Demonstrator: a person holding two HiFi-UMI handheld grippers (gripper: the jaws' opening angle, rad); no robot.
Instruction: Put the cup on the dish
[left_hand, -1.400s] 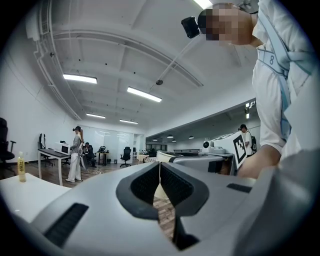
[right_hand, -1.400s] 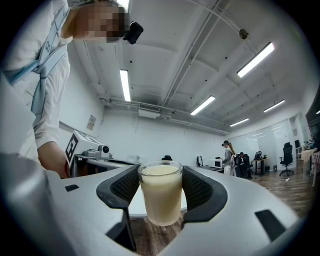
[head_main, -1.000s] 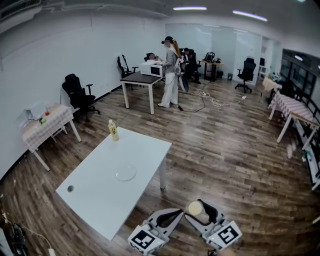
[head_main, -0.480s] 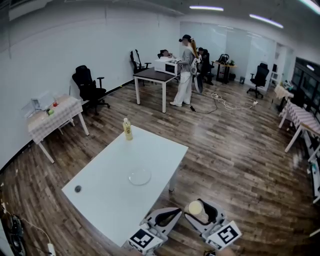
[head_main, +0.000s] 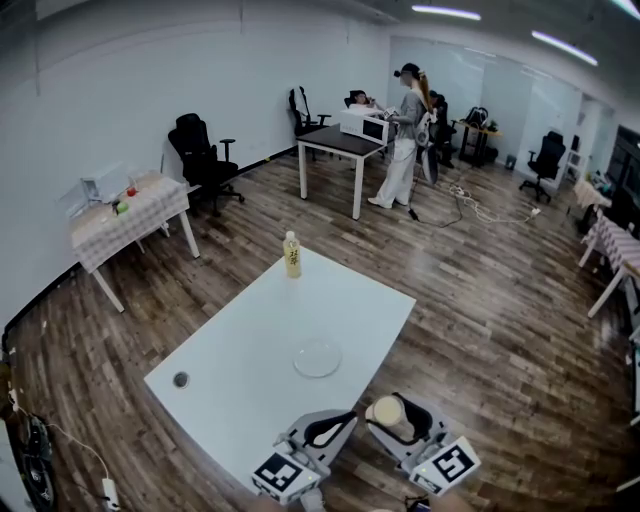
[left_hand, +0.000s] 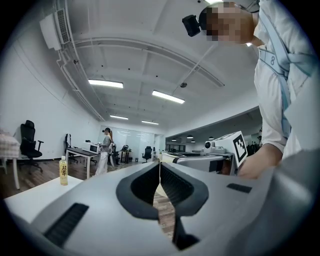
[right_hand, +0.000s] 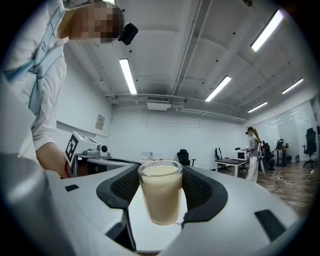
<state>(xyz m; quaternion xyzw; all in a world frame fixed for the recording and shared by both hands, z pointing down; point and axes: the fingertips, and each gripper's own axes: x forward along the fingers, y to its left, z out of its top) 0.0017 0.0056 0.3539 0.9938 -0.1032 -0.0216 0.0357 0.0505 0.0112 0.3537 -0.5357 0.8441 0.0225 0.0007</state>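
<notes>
Standing left of centre, at the white table's (head_main: 230, 390) far end: a bottle (head_main: 291, 254). The dish (head_main: 318, 357) lies at mid-frame on the table, bare. At lower centre, the left gripper (head_main: 350, 414) has its jaws pressed together on nothing. Just right of it, the right gripper (head_main: 386, 411) pinches the cup (head_main: 388, 413) of pale liquid, apart from the dish.

Numeral 8 on person's strap (left_hand: 272, 60), 2 o'clock in left gripper view. Bottle (left_hand: 63, 171), 8 o'clock: dark vertical label characters, too small to read. Wall notice (right_hand: 100, 121), 9 o'clock in right gripper view: illegible. Coded square markers, no letters, on left gripper (head_main: 351, 414) and right gripper (head_main: 386, 409).
</notes>
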